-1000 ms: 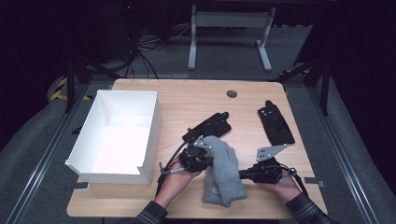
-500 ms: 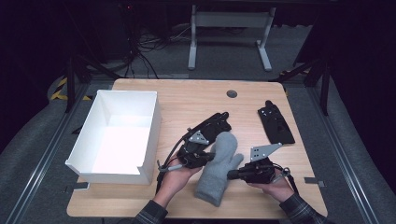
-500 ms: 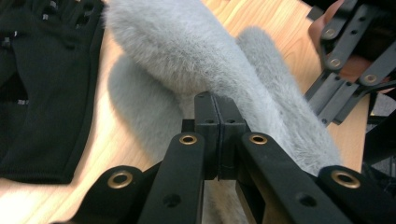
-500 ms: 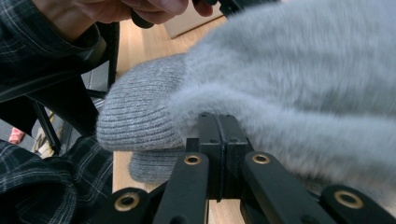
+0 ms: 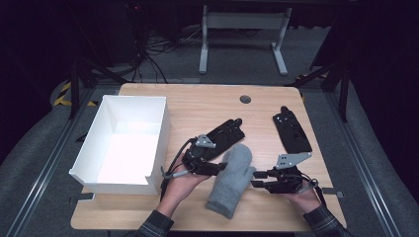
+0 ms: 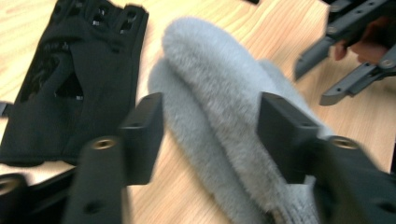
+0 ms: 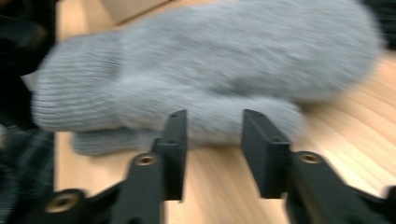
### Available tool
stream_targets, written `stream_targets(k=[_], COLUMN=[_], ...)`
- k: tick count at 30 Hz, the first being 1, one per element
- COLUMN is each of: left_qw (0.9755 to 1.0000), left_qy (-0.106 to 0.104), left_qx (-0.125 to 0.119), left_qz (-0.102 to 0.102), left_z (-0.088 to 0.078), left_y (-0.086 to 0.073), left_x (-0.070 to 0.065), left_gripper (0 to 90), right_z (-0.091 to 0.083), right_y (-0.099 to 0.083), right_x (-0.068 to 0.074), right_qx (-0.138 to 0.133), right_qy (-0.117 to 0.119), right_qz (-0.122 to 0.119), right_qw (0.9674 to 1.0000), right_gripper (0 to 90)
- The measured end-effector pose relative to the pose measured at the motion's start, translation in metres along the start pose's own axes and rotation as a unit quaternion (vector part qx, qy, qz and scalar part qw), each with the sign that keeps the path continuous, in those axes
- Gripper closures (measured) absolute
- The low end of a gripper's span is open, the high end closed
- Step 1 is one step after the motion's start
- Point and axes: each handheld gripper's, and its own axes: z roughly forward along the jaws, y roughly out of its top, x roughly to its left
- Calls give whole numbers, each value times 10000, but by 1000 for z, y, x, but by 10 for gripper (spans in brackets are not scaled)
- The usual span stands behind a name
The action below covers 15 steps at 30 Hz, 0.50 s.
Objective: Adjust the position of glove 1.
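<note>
Grey mitten (image 5: 231, 180) hides left gripper (image 5: 221, 169) tips; motion-blurred

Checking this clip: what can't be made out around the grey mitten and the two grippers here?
- Grey mitten: whether one or two are stacked; the left gripper view hints at two layers, the high view is too small.
- Left gripper: whether its tips touch the mitten; high view too small.
- Right gripper: motion blur hides whether its jaws touch the mitten.
- Black glove: top cut off by the frame edge in the left gripper view.
</note>
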Motion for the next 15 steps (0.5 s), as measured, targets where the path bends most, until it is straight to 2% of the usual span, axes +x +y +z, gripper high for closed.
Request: stream_targets(k=[2,7,11,15], left_qw=[10000,9996,9987,9976], left_qy=[-30,-239,-216,-223], left_qx=[2,164,442,655], left_qz=[15,58,92,-1], left_z=[4,21,37,53], left_y=[2,2,-1,-9], left_x=[-1,-4,-5,-3], left_gripper=[290,185,152,112], right_z=[-3,-10,-12,-9], right_y=[-4,-15,-21,-23], right_x=[-2,-11,-16,-18], right_qx=[44,195,320,384], right_qy=[-301,-699,-873,-920], right_qz=[-39,22,74,65], right_qw=[9995,9974,9956,9950], right_gripper=[463,371,343,326])
